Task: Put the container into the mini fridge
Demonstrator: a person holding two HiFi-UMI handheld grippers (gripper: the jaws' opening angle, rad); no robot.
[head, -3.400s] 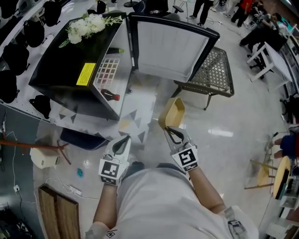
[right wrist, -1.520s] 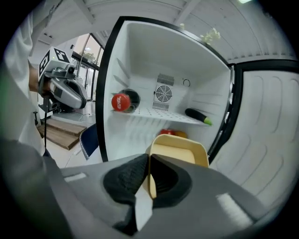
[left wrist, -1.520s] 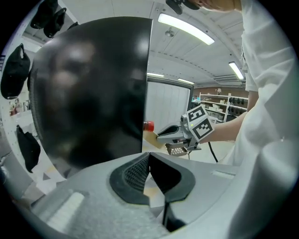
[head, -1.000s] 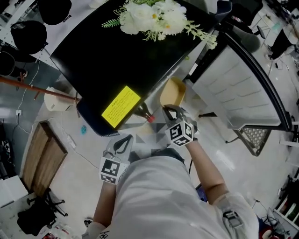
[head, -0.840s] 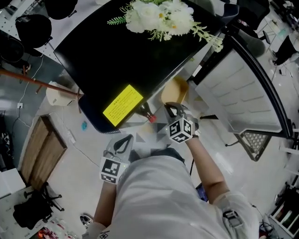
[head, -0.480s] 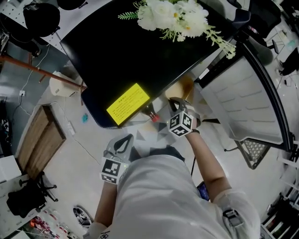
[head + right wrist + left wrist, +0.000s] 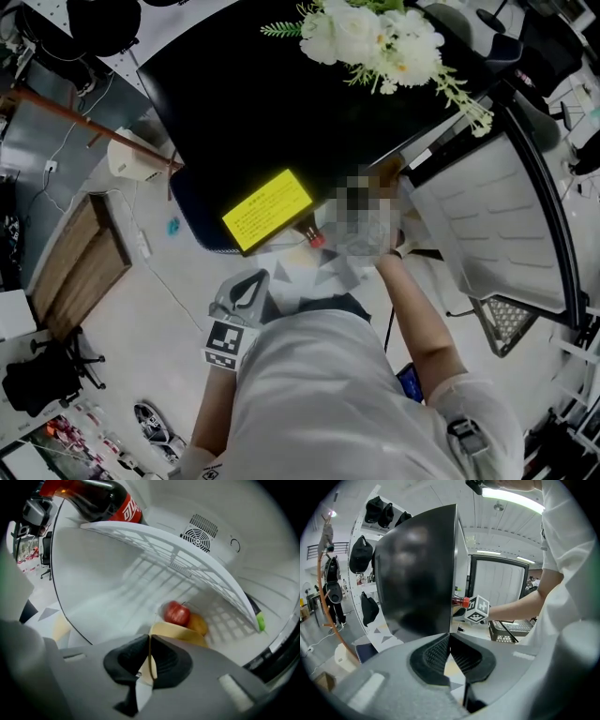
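Container (image 7: 174, 633) sits pinched by its thin wall in your right gripper (image 7: 149, 645), jaws almost together on it, inside the mini fridge (image 7: 108, 588) beneath the wire shelf (image 7: 178, 557). It runs straight ahead from the jaws toward the back wall, so setting it down looks like a short lowering move. An apple (image 7: 177, 612) and an orange fruit (image 7: 198, 624) lie just past its rim. Your left gripper (image 7: 450, 640) hangs outside, jaws together on nothing. The head view shows only the fridge's black top; only the right gripper view shows the interior.
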